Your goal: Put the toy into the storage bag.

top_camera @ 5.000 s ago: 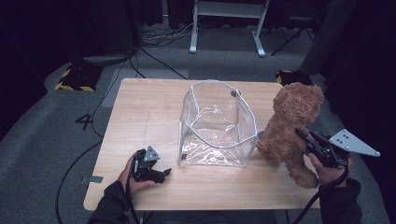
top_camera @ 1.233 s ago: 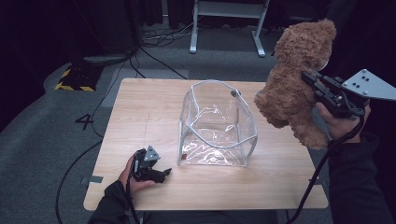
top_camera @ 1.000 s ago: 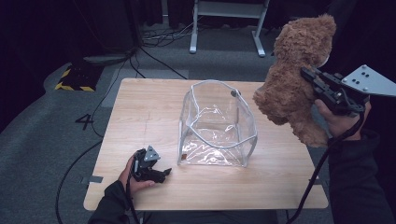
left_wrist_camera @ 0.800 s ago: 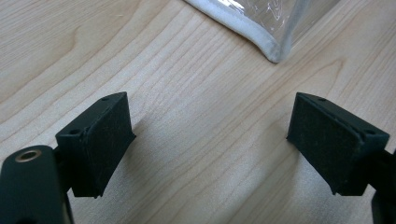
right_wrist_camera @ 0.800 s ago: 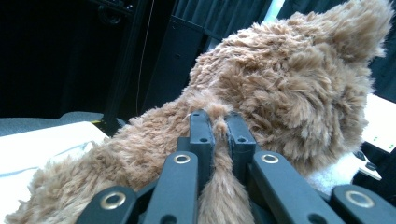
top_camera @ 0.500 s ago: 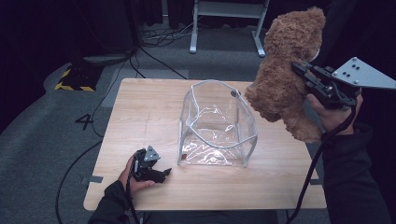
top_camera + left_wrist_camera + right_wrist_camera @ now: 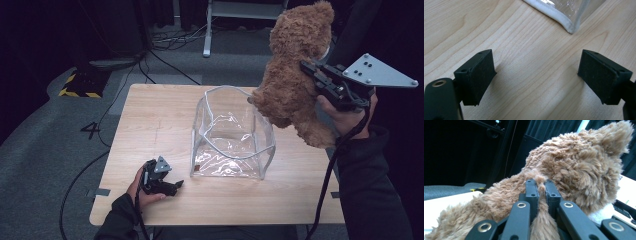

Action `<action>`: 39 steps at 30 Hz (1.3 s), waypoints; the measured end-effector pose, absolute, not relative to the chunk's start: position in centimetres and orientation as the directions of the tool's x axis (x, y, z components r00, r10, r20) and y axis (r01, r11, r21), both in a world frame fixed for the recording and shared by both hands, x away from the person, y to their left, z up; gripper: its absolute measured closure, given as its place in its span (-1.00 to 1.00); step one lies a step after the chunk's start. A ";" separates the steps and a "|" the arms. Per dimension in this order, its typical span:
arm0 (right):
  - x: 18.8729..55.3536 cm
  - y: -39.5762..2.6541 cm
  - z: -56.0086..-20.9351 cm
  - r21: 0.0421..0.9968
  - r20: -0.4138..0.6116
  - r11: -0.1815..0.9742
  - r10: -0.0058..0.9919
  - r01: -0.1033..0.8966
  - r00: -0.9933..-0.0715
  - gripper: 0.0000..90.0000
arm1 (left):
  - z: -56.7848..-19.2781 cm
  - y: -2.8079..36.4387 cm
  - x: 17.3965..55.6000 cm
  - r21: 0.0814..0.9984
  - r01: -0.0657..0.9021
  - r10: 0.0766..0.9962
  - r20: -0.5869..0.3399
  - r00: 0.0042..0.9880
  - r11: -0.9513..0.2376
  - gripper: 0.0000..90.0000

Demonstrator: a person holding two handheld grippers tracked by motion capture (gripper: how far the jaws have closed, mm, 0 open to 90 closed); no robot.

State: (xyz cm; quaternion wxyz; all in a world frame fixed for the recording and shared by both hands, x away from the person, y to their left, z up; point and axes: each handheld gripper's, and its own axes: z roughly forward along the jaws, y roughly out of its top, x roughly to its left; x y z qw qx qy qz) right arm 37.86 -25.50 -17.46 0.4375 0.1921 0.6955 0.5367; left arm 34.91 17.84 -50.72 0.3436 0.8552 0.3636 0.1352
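Observation:
A brown teddy bear (image 7: 295,85) hangs in the air above the right rim of a clear plastic bag-like container (image 7: 231,134) that stands open on the wooden table (image 7: 150,120). My right gripper (image 7: 309,70) is shut on the bear's fur at its back; in the right gripper view a tuft of the teddy bear (image 7: 574,170) is pinched between the jaws of the right gripper (image 7: 540,185). My left gripper (image 7: 170,186) rests on the table near the front edge, left of the container, open with nothing between its jaws. In the left gripper view, the left gripper (image 7: 536,75) faces the container's corner (image 7: 571,26).
Dark floor with cables (image 7: 165,55) and a white stand (image 7: 240,15) lies beyond the table. A yellow-black striped block (image 7: 77,87) sits on the floor at the left. Bare tabletop stretches left of the container.
The right hand has carried the bear up and leftward, from beside the table's right edge to over the container's right rim. The left gripper has stayed still.

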 end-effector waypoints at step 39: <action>38.8 -15.9 -17.0 0.895 -0.435 0.387 0.641 -0.223 -0.633 0.87 | -50.7 17.8 34.9 0.685 0.529 0.714 -0.019 0.700 -0.501 -0.69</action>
